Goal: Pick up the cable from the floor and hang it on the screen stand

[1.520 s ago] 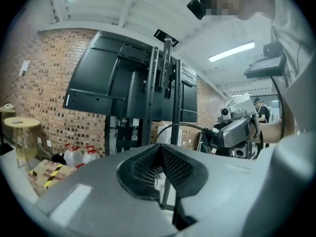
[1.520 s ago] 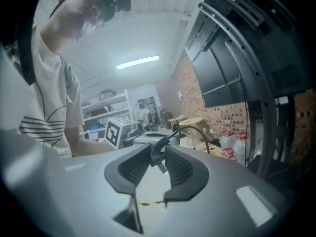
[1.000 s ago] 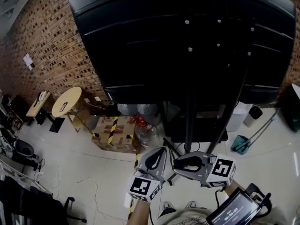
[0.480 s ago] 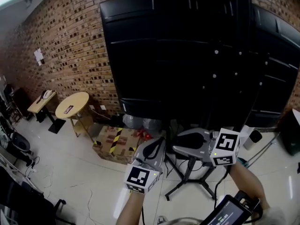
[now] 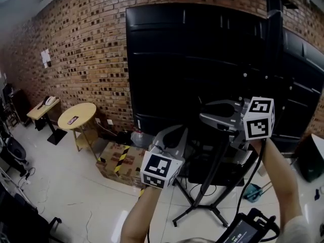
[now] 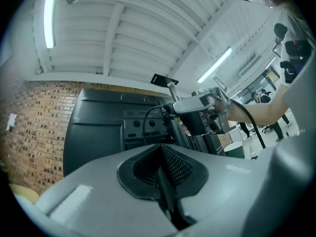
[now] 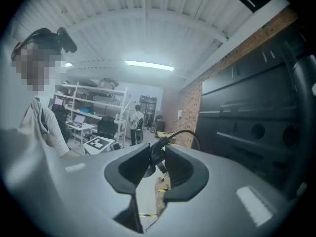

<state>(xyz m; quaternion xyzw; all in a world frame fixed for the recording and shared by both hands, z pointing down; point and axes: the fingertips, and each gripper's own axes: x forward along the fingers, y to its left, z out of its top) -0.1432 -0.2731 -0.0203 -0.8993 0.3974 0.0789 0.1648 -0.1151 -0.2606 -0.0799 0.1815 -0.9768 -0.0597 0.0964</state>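
The black cable (image 7: 183, 132) is pinched at its plug end in my right gripper (image 7: 156, 154) and arcs away over the right jaw. In the left gripper view the same cable (image 6: 144, 120) loops from the right gripper (image 6: 170, 107) down toward my left gripper (image 6: 161, 154), whose pads are shut on a thin dark strand. In the head view both grippers are raised before the big black screen (image 5: 202, 59): the left gripper (image 5: 174, 133) lower, the right gripper (image 5: 207, 116) higher, next to the screen stand's pole (image 5: 218, 158).
The stand's black legs (image 5: 200, 209) spread over the white floor. A taped cardboard box (image 5: 119, 158) and a round yellow table (image 5: 77, 116) stand by the brick wall (image 5: 91, 49). A handheld device (image 5: 248, 229) hangs at the bottom right. People and shelves show far off in the right gripper view.
Both grippers have risen from near the floor to the screen's lower edge, the right one higher. The head view has tilted up to the screen.
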